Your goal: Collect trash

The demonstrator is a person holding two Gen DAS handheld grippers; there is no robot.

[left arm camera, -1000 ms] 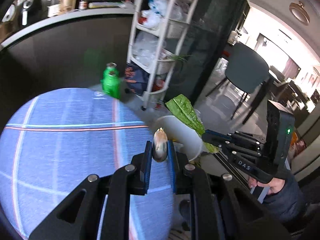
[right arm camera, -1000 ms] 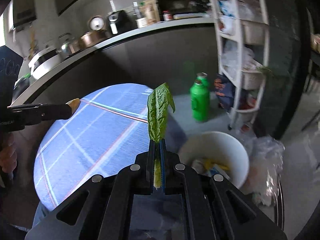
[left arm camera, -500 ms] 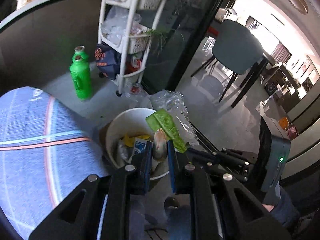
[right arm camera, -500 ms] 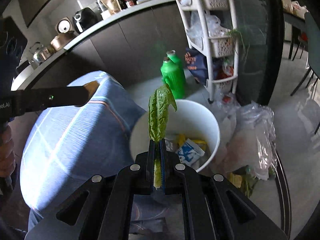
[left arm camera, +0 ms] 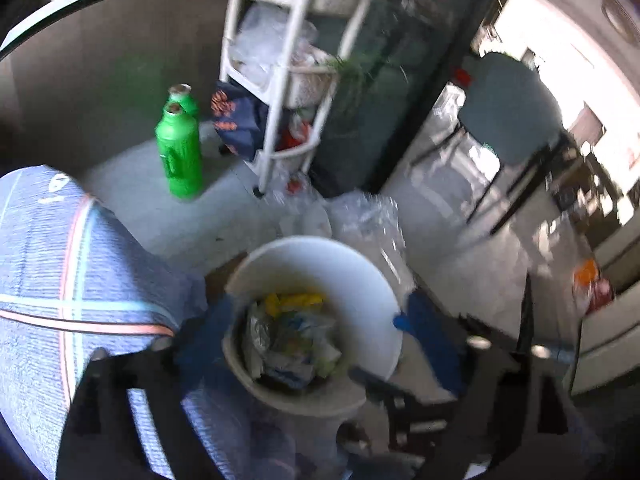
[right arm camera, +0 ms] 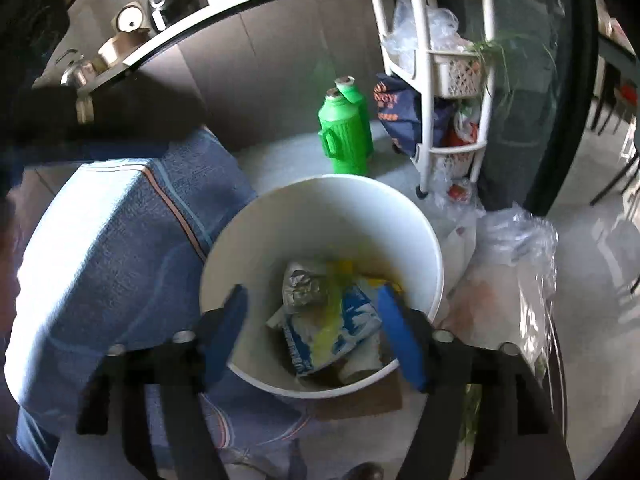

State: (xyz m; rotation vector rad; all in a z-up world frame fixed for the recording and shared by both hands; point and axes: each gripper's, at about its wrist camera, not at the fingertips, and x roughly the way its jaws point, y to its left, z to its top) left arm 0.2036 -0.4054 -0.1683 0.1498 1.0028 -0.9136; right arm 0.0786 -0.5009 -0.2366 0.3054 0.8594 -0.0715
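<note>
Drop step. Right gripper [right arm camera: 312, 328] hangs over the bin [right arm camera: 320, 208], jaws apart and just opened, nothing between the pads. A blurred yellow-green streak [right arm camera: 332, 312] sits inside the bin, likely the leaf falling. Left gripper [left arm camera: 304, 340] is also over the bin [left arm camera: 320, 248], jaws spread wide, just opened, empty; its scrap can't be made out among the wrappers [left arm camera: 288, 340] already in there. Bin stands on the floor, touching the blue-clothed table [right arm camera: 120, 248]. Behind it: green bottles [right arm camera: 344, 140], white rack [right arm camera: 440, 80]. Next, I'd judge: lift both grippers clear and scan table and floor for remaining trash; the plastic bag [right arm camera: 512, 260] beside the bin may qualify.
</note>
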